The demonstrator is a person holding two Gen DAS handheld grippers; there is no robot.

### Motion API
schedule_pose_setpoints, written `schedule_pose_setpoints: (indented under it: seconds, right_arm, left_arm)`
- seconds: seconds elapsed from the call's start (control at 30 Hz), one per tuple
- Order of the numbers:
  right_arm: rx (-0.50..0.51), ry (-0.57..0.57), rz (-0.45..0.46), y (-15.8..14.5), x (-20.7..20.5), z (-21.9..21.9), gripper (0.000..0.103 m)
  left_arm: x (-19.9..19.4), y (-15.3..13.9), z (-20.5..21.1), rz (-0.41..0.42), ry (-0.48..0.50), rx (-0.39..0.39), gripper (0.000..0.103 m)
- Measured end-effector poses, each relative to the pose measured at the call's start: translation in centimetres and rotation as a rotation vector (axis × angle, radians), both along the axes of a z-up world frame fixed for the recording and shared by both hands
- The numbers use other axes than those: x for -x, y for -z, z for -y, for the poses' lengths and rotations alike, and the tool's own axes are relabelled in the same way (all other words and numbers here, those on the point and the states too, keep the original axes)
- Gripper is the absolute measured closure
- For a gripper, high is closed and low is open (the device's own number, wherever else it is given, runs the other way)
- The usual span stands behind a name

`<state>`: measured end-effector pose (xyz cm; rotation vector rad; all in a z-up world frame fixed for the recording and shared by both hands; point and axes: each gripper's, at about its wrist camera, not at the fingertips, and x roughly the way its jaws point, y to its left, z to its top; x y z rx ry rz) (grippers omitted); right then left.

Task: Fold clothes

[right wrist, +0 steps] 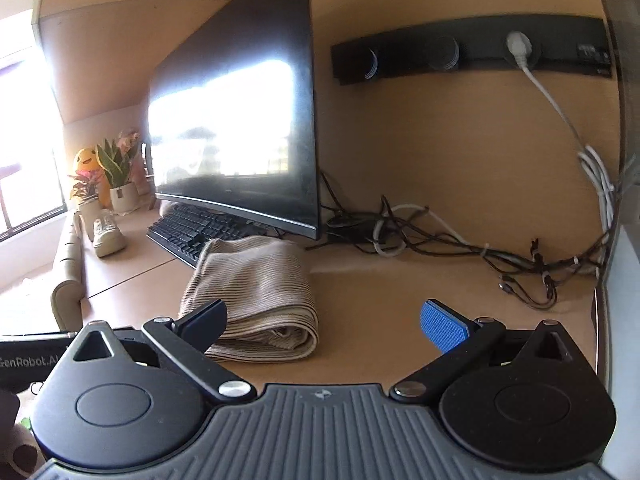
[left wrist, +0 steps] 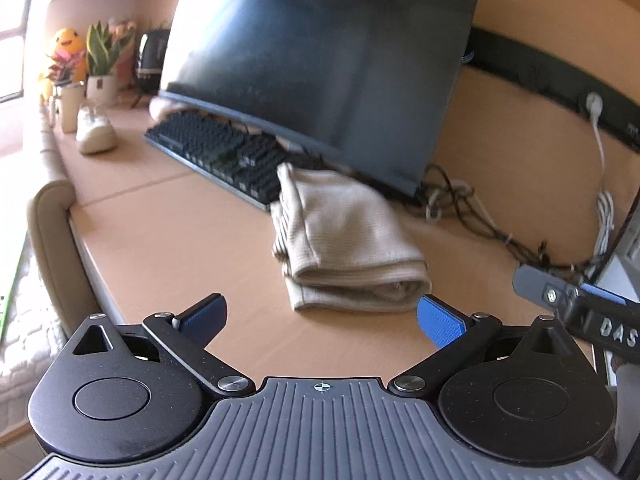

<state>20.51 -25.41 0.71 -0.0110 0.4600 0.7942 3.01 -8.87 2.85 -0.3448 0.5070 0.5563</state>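
A beige ribbed garment (left wrist: 344,240) lies folded into a thick bundle on the wooden desk (left wrist: 168,236), its far end resting against the keyboard. My left gripper (left wrist: 322,320) is open just short of the bundle's near edge, with nothing between its blue pads. In the right wrist view the same garment (right wrist: 256,292) lies ahead and to the left. My right gripper (right wrist: 324,322) is open and empty there; its left finger overlaps the bundle's near left corner in the image. The right gripper's body (left wrist: 580,308) shows at the right edge of the left wrist view.
A black keyboard (left wrist: 216,152) and a large curved monitor (left wrist: 320,60) stand behind the garment. Tangled cables (right wrist: 440,240) lie at the back right, under a wall power strip (right wrist: 472,54). Plants, a yellow plush toy (left wrist: 66,52) and a white shoe (left wrist: 94,132) sit far left. A padded armrest (left wrist: 52,236) borders the desk's left edge.
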Motion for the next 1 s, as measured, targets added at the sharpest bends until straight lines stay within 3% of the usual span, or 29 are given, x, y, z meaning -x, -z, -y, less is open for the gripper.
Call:
schedule_pose_setpoints:
  seconds: [0.13, 0.23, 0.33, 0.5, 1.0]
  right_arm:
    - [-0.027, -0.013, -0.011, 0.0, -0.4, 0.1, 0.0]
    - [-0.005, -0.009, 0.01, 0.6, 0.1, -0.1, 0.0]
    - [0.013, -0.028, -0.003, 1.2, 0.4, -0.6, 0.0]
    - [0.027, -0.042, 0.018, 1.2, 0.9, -0.9, 0.0]
    - [0.017, -0.021, 0.014, 0.9, 0.6, -0.4, 0.0]
  left_arm:
    - [0.0, 0.6, 0.1, 0.015, 0.014, -0.019, 0.0]
    - [0.3, 1.0, -0.4, 0.003, -0.017, 0.035, 0.0]
    - [0.8, 0.8, 0.0, 0.005, 0.002, -0.011, 0.0]
    - [0.9, 0.5, 0.2, 0.007, -0.002, -0.023, 0.0]
    - [0.2, 0.9, 0.7, -0.004, 0.022, -0.004, 0.0]
